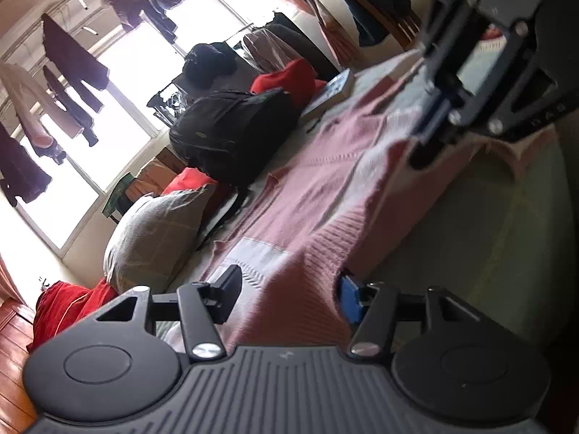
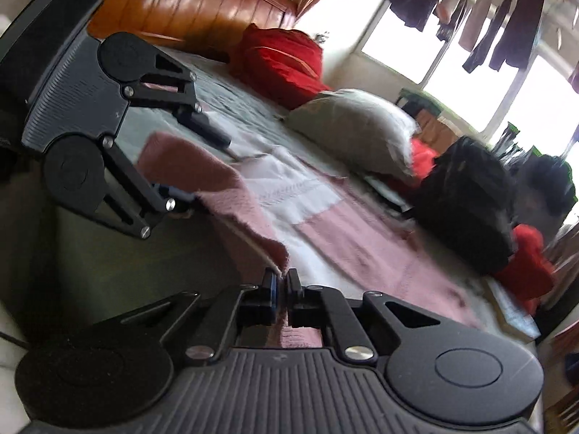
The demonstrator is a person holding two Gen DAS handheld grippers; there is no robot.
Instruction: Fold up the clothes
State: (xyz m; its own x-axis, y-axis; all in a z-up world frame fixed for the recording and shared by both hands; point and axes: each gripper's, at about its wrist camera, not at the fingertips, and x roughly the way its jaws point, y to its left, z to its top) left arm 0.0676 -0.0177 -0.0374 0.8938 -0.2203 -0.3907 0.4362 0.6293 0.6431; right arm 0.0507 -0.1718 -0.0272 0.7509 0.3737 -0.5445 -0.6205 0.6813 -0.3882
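A pink knit sweater [image 1: 318, 188] with white panels lies spread across the bed. My left gripper [image 1: 289, 296] stands open around its near hem: the blue pad [image 1: 349, 300] is tucked under the fabric, and the other finger [image 1: 231, 289] is clear of it. In the right wrist view the left gripper [image 2: 195, 166] shows the same gap, with the sweater [image 2: 362, 249] draped over its lower finger. My right gripper [image 2: 282, 285] is shut on a raised corner of the hem. The left wrist view shows the right gripper [image 1: 423, 141] pinching that lifted edge at the upper right.
A black backpack [image 1: 231, 133], a grey pillow [image 1: 159, 231] and red bedding [image 1: 65, 307] line the far side of the bed. A book [image 1: 333, 90] lies beyond the sweater. A brown headboard [image 2: 188, 0] stands at the bed's end. Clothes hang before the bright window [image 1: 119, 83].
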